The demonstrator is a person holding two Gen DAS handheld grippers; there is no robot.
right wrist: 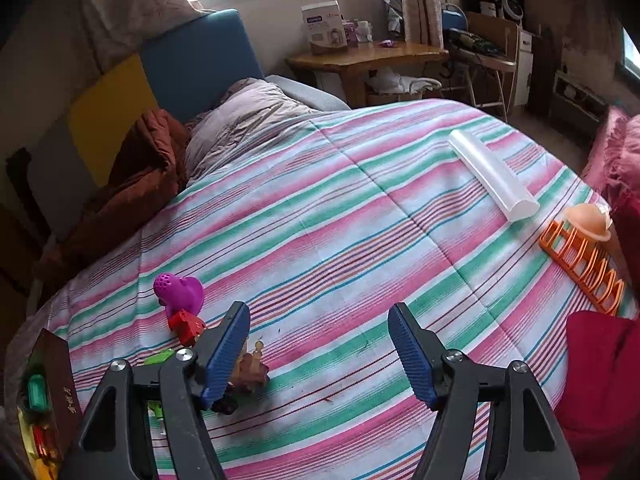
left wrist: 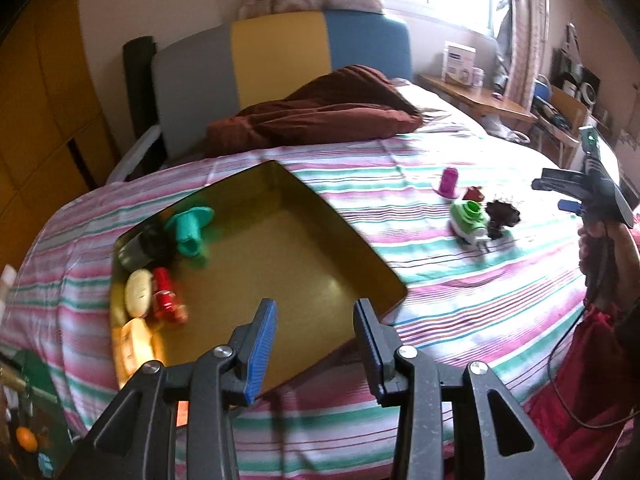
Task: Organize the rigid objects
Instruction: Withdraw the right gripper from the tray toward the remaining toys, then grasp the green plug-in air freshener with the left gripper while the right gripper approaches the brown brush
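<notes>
Left gripper [left wrist: 316, 340] hangs over the near corner of the gold tray [left wrist: 360, 248] on the bed [left wrist: 440, 312]; jaws part open, nothing between them. Tray already holds a teal piece [left wrist: 192, 232], a red toy [left wrist: 166, 292] and a few others along its left side.

Right gripper [right wrist: 318, 354] has jaws spread, empty. The loose cluster lies just beside its left finger: purple toy [right wrist: 180, 290], red block [right wrist: 186, 326], brown figure [right wrist: 250, 368], no clear long axis. The right hand is nearer these; I judge it needs to shift left to straddle one. White tube [right wrist: 492, 174] and orange rack [right wrist: 580, 268] lie well apart, far right.
</notes>
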